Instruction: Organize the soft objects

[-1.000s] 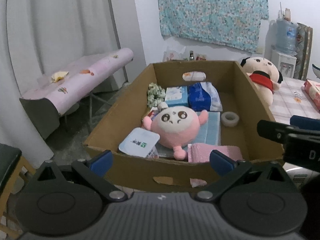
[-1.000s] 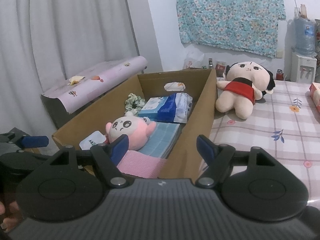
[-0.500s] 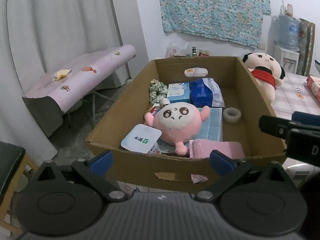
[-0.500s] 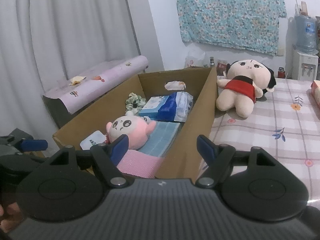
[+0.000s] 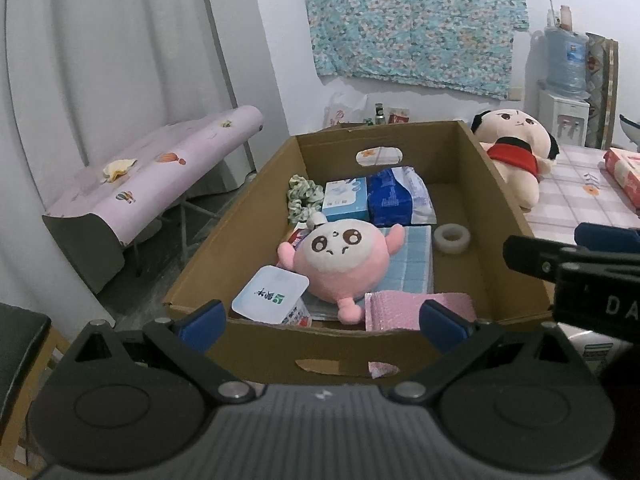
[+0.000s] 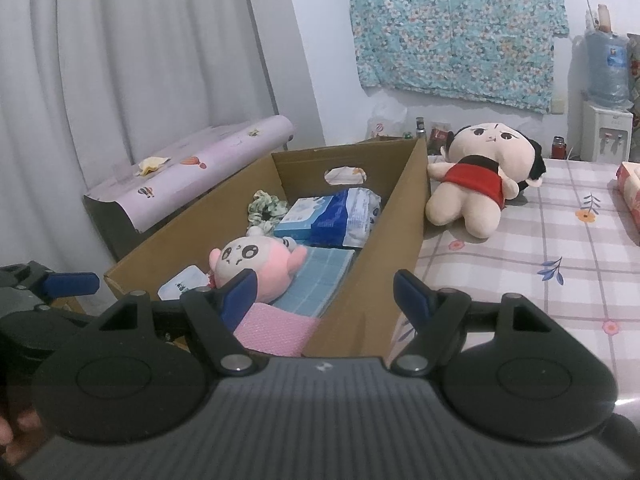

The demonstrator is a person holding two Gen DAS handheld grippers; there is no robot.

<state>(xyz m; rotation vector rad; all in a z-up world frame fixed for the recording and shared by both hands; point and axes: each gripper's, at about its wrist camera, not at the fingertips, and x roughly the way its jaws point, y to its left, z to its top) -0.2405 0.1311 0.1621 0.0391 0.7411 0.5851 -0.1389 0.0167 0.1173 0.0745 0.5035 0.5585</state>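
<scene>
A cardboard box [image 5: 492, 184] holds a pink plush [image 5: 340, 264], a pink cloth [image 5: 400, 312], a blue cloth [image 5: 412, 264], tissue packs [image 5: 346, 200], a green scrunchie [image 5: 302, 196] and a tape roll [image 5: 451, 239]. A doll in a red top [image 6: 476, 176] lies on the checked tablecloth [image 6: 560, 240], right of the box [image 6: 404, 216]. My left gripper [image 5: 320, 320] is open and empty before the box's near wall. My right gripper [image 6: 326, 292] is open and empty over the box's near right corner.
A pink folded cot [image 5: 160, 172] stands left of the box against white curtains. A water dispenser [image 6: 606, 112] stands at the back right. A red box [image 5: 624, 172] lies on the table's right side. A chair [image 5: 20, 344] shows at the lower left.
Both grippers have drawn back and risen slightly, so the box sits a little farther and lower in view. Both stay open and empty. Nothing in the box has moved.
</scene>
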